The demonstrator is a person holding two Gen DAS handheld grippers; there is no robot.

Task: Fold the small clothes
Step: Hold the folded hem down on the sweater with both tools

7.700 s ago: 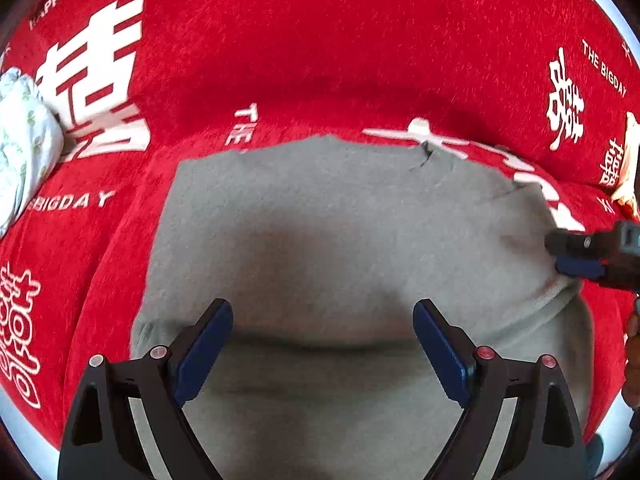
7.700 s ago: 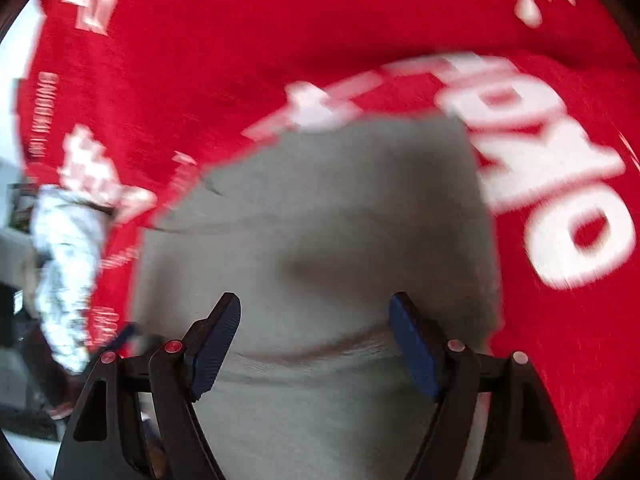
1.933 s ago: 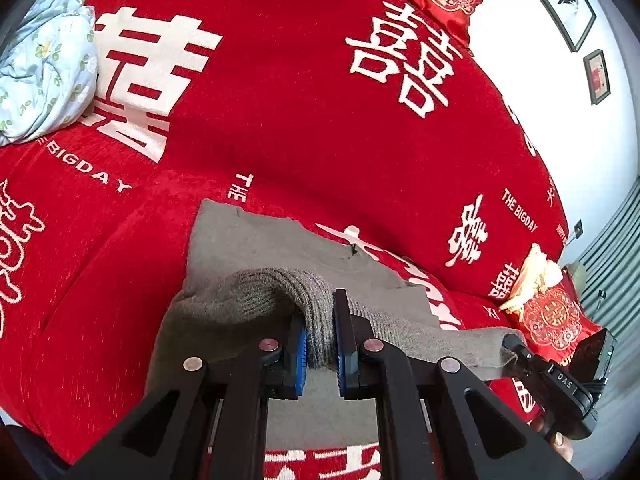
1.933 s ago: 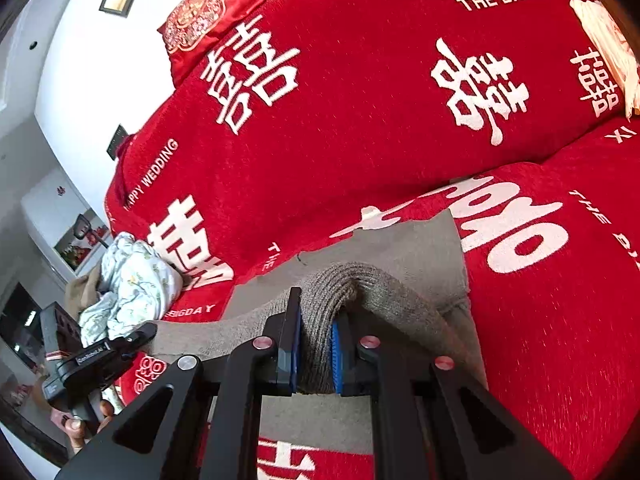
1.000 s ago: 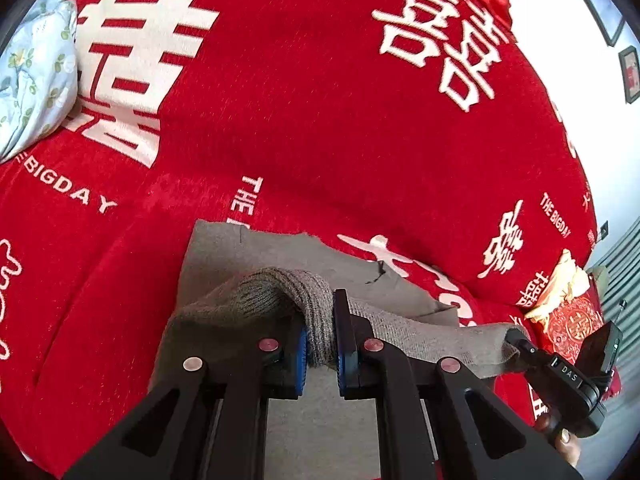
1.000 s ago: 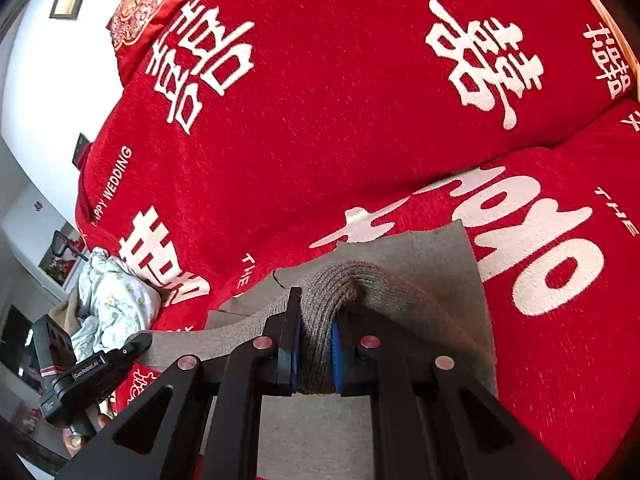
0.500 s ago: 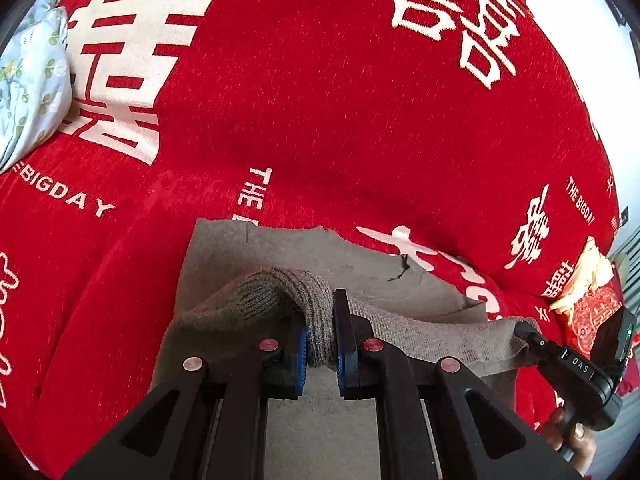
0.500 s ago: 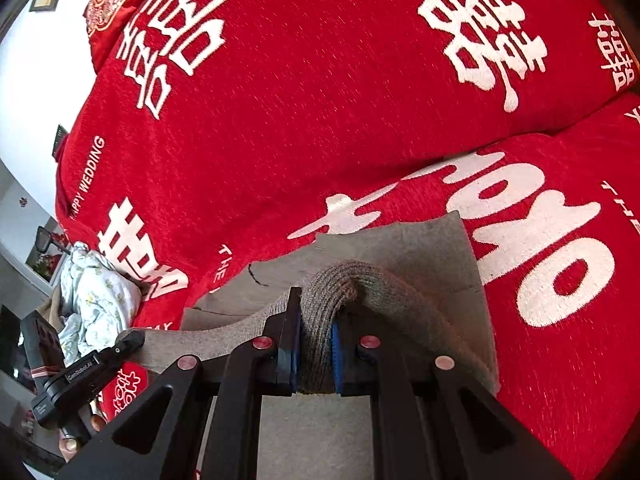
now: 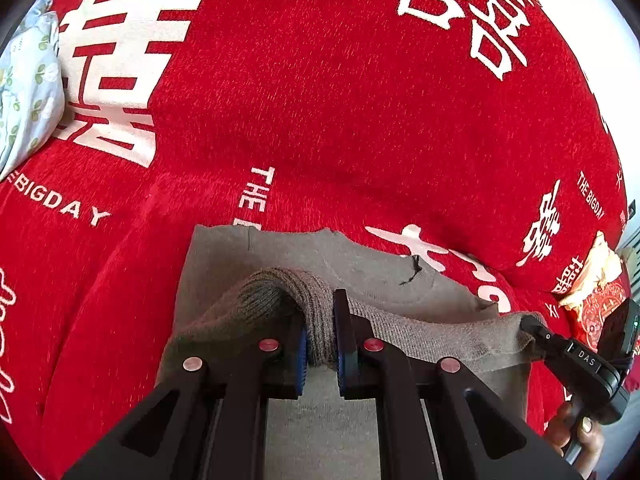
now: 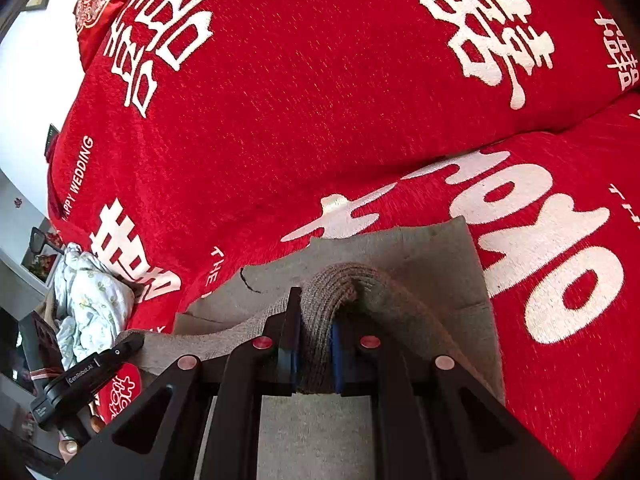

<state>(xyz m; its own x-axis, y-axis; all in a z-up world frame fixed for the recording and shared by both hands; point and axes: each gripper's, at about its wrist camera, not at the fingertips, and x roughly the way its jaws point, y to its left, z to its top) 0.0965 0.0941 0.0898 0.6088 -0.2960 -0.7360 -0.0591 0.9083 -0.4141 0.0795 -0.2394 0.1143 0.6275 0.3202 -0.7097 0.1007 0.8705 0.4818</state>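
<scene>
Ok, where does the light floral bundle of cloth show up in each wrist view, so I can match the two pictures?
Left wrist view: the floral bundle lies at the far left edge, upper half, against the red cover.
Right wrist view: the floral bundle sits at the left edge, lower half, just above the other hand's tool.
Shared landmark: the small dark notch in the grey garment's far edge.

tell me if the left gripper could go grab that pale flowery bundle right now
Probably not yet. The left gripper has its jaws clamped on the grey sweater, and the flowery bundle lies well off across the red cover. Nothing blocks the way, but the sweater would need releasing first.
</scene>
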